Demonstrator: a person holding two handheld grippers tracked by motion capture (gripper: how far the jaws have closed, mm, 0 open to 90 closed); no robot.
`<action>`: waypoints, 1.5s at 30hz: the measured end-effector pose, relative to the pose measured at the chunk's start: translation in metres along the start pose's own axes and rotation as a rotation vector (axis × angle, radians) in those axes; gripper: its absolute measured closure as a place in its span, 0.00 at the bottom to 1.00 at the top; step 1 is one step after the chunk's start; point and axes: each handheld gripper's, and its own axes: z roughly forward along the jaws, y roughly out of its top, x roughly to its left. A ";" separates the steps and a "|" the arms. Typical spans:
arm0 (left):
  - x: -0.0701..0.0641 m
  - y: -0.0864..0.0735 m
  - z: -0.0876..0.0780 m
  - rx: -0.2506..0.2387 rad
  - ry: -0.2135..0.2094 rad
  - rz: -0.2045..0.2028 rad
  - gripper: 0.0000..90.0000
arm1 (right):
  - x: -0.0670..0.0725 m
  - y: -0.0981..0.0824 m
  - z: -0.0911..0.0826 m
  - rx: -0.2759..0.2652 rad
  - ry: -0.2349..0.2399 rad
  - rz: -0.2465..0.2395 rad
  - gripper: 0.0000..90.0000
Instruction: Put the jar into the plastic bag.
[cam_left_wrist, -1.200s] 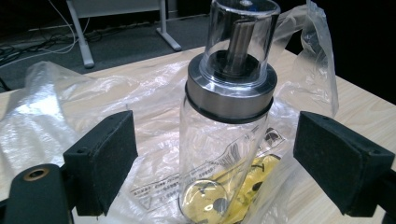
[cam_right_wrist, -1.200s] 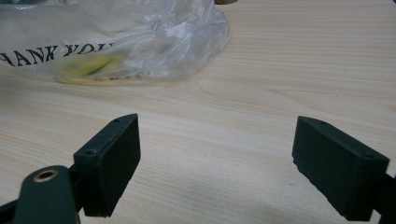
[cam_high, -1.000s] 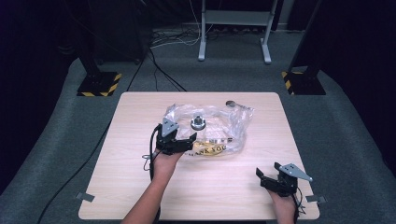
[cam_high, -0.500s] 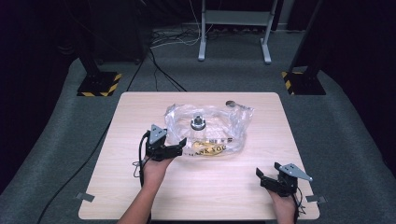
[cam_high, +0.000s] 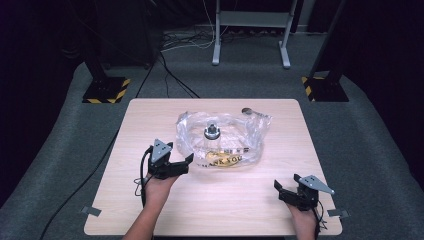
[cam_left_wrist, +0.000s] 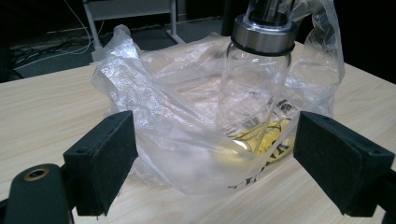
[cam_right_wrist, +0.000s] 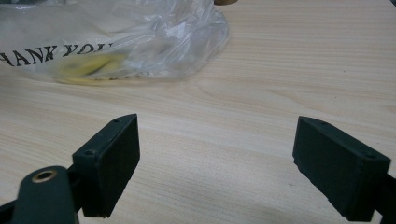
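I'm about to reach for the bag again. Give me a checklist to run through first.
1. Left gripper jaws open: ok.
2. Right gripper jaws open, nothing between them: ok.
3. Glass bottle upright inside the plastic bag: ok.
4. Bag lies fully on the table, away from its edges: ok.
5. Left gripper touching the bag: cannot tell.
6. Bottle's cap tight: cannot tell.
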 end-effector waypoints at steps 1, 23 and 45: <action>0.000 -0.001 -0.001 0.001 -0.001 0.004 0.14 | 0.000 0.000 0.000 0.000 0.000 0.000 0.16; 0.015 -0.042 -0.023 -0.003 0.015 -0.027 0.14 | 0.001 0.000 0.000 0.001 -0.004 -0.004 0.15; 0.033 -0.090 -0.037 0.018 0.086 -0.058 0.14 | 0.001 0.000 0.000 0.000 -0.006 -0.004 0.15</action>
